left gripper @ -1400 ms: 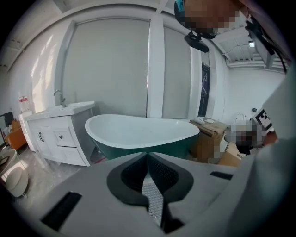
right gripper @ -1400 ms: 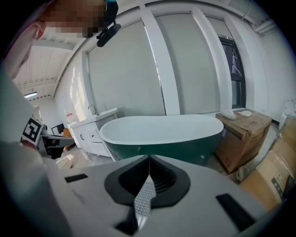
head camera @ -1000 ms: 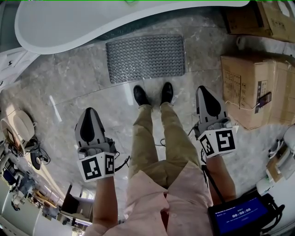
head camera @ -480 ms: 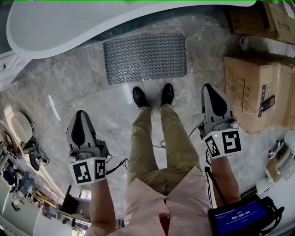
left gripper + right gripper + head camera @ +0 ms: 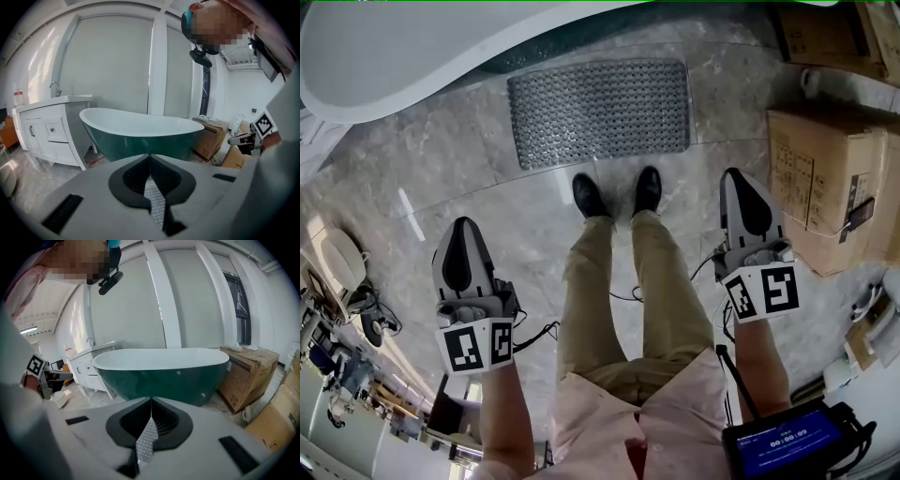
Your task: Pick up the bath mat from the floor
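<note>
Reach for the mat, both grippers shut and empty

I am holding the left gripper (image 5: 465, 225) and the right gripper (image 5: 739, 176) on either side of my legs, each with its jaws pressed together and nothing in them. I am judging that both need opening before I bend down. Then I should be coming in low so one jaw slides under the near edge, one gripper towards each near corner, peeling rather than yanking, since the mat looks limp. The bath mat (image 5: 598, 112) is lying flat on the floor (image 5: 441, 169) just beyond my shoes (image 5: 589, 195), well ahead of both grippers, with the bathtub (image 5: 384, 47) right behind it.
</note>
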Demonstrator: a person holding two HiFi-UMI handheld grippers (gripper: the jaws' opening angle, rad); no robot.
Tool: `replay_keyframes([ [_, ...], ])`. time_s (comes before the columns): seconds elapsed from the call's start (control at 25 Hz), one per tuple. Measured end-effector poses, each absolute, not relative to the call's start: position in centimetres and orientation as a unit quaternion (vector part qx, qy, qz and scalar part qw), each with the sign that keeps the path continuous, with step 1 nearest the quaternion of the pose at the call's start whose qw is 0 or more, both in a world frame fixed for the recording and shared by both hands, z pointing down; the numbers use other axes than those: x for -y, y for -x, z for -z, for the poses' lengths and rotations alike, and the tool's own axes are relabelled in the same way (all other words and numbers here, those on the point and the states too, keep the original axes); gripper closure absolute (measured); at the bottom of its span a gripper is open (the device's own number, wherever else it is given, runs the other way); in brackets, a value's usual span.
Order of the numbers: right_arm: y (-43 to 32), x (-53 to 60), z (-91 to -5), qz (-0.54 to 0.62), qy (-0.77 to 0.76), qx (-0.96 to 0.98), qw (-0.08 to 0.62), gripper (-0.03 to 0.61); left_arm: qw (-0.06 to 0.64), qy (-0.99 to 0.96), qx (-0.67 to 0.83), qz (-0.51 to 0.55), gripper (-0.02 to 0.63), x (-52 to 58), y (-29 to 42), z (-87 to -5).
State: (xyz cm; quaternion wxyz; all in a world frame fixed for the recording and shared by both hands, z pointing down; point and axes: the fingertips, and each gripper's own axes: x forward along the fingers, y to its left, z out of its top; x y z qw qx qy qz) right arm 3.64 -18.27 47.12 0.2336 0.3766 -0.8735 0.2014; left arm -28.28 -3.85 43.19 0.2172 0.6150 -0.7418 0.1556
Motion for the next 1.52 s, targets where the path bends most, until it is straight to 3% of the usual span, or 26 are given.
replay_keyframes([
  [1.52, -6.0, 21.0, -65.6, -0.155, -0.397, 0.875, 0.229, 0.56, 0.172, -0.618, 0.751, -0.158, 0.587, 5.0, 29.8, -61.3],
])
